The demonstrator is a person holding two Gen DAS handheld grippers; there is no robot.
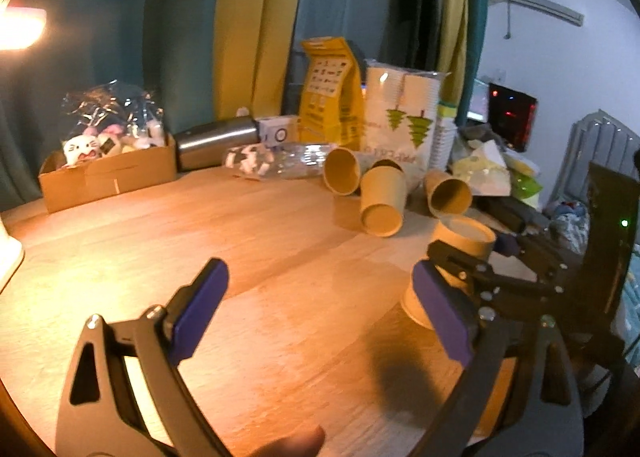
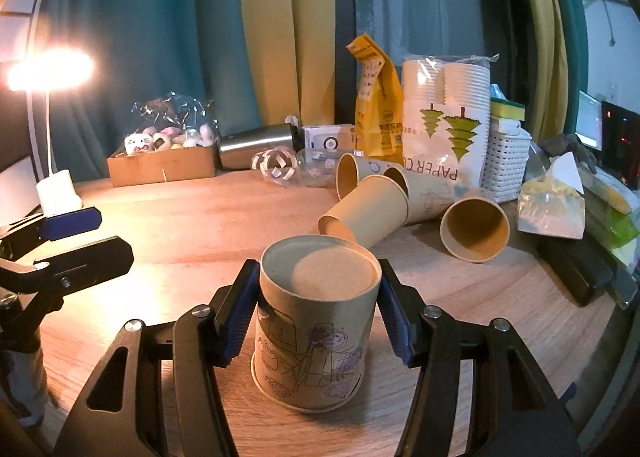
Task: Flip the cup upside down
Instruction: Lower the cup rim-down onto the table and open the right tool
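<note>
A brown paper cup with drawings (image 2: 316, 321) stands upside down on the wooden table (image 2: 180, 241), base up, rim on the wood. My right gripper (image 2: 318, 309) sits around it, its blue pads (image 2: 240, 317) touching or nearly touching both sides of the upper wall. In the left wrist view the same cup (image 1: 464, 241) stands at the right, with the right gripper (image 1: 476, 257) on it. My left gripper (image 1: 320, 309) is wide open and empty above bare table, left of the cup. It also shows in the right wrist view (image 2: 80, 237).
Several brown cups (image 2: 474, 227) lie on their sides behind the cup. A paper-cup pack (image 2: 448, 125), yellow bag (image 2: 376, 105), white basket (image 2: 506, 161), steel flask (image 2: 256, 145), plastic bottle (image 2: 296, 167) and cardboard box (image 2: 160, 165) line the back. A lamp (image 2: 56, 185) stands left.
</note>
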